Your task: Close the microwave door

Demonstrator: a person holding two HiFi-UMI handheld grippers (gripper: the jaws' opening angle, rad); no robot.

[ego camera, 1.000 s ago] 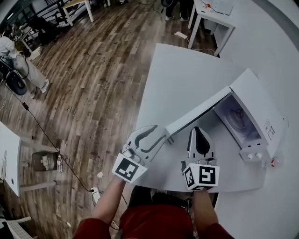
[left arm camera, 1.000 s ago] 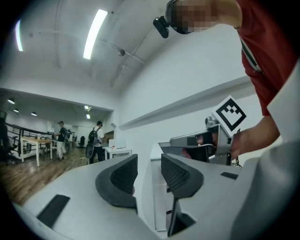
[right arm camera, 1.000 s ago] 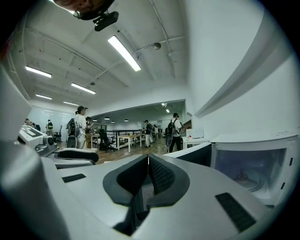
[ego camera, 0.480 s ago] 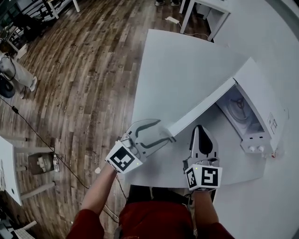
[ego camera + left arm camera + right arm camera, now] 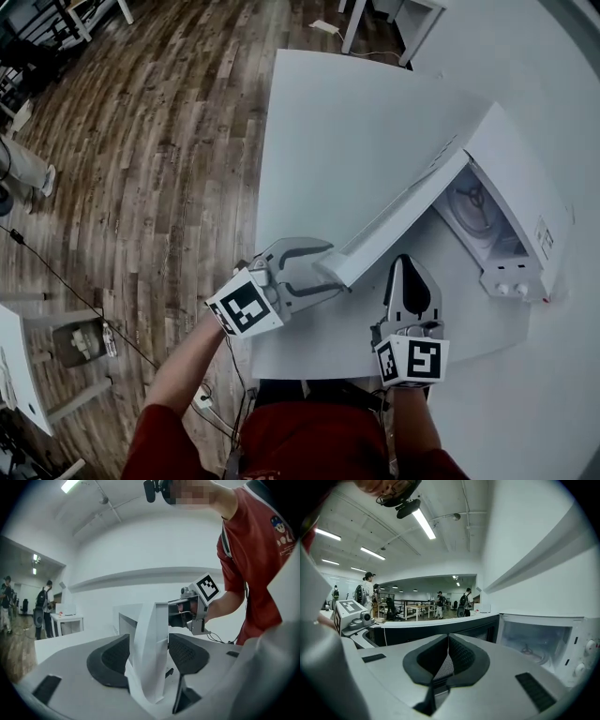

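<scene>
The white microwave (image 5: 527, 183) stands at the right of the white table (image 5: 323, 122). Its door (image 5: 398, 217) hangs open, reaching towards me. My left gripper (image 5: 317, 268) is open, and its jaws have just been opening. The door's free edge (image 5: 152, 648) stands between the dark pads (image 5: 110, 660), and a thin gap shows beside the right-hand one. My right gripper (image 5: 410, 284) is shut with nothing in it. It hovers over the table in front of the open cavity (image 5: 534, 641), beside the door's dark inner face (image 5: 440, 629).
The table's near edge (image 5: 281, 370) lies just under both grippers, with wooden floor (image 5: 141, 169) to the left. Control knobs (image 5: 511, 289) sit on the microwave's front panel. A second white table (image 5: 412, 14) stands at the far end. Several people (image 5: 465, 603) stand far off.
My left gripper has sunk and turned more level at the door's free edge, and its jaws have spread wider. The right gripper has dropped slightly. The door stays open at about the same angle.
</scene>
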